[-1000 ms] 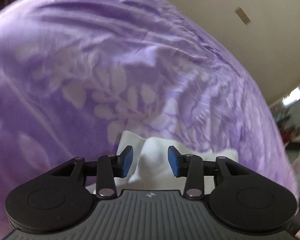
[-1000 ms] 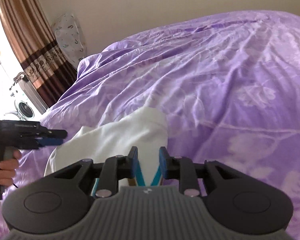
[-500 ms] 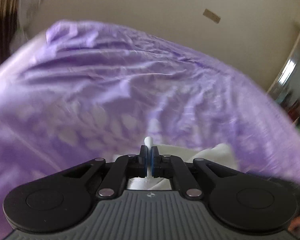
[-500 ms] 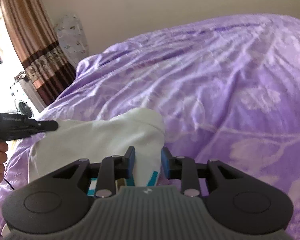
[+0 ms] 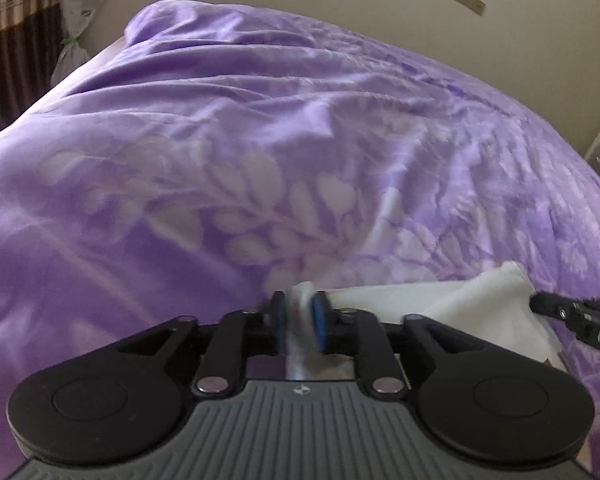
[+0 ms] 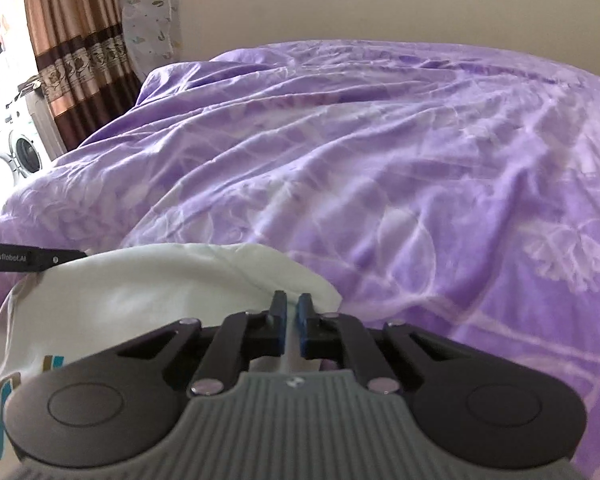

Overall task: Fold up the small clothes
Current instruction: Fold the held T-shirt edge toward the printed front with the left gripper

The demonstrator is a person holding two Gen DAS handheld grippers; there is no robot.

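A small white garment (image 6: 148,296) with teal and brown stripes at its left edge lies on the purple floral bedspread (image 6: 380,160). My right gripper (image 6: 292,320) is shut on a fold at the garment's right edge. My left gripper (image 5: 298,322) has its blue pads slightly apart with a bunch of white cloth between them; it is blurred. The garment (image 5: 452,300) stretches to the right in the left wrist view, where the right gripper's black fingertip (image 5: 548,306) meets its far corner. The left gripper's finger (image 6: 40,260) shows at the garment's left edge in the right wrist view.
The bedspread (image 5: 260,140) fills most of both views. A brown curtain (image 6: 80,60) and a washing machine (image 6: 24,148) stand at the far left. A beige wall (image 6: 340,0) lies behind the bed.
My left gripper closed on the white cloth, then its pads parted slightly. My right gripper closed on the garment's right edge. The garment has been drawn out flatter between the two grippers.
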